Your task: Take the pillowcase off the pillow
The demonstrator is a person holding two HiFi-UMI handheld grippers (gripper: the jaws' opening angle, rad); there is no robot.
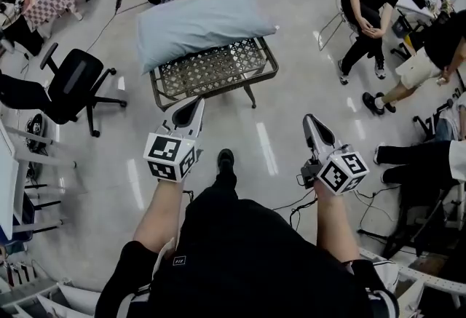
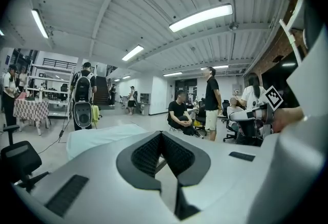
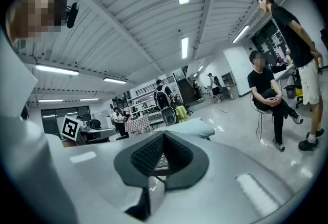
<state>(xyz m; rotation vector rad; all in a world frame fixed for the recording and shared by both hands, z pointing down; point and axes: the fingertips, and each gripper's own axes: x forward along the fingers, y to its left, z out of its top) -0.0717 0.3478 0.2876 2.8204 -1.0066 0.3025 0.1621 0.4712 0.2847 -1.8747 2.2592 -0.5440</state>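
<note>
Topping a wire-lattice bench [image 1: 218,68] lies a puffy pillow [image 1: 200,22] — left gripper [image 1: 195,107], right gripper [image 1: 311,121]: jaws clenched empty.

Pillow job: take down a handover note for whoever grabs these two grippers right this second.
Left gripper: shut, empty, in the air short of the table.
Right gripper: shut, empty, also in the air.
Pillow: lying on the lattice table ahead, pale blue pillowcase on it.
Done: nothing yet; neither gripper touches the pillow.
Left: reach in, grip the pillowcase, pull it off the pillow.
</note>
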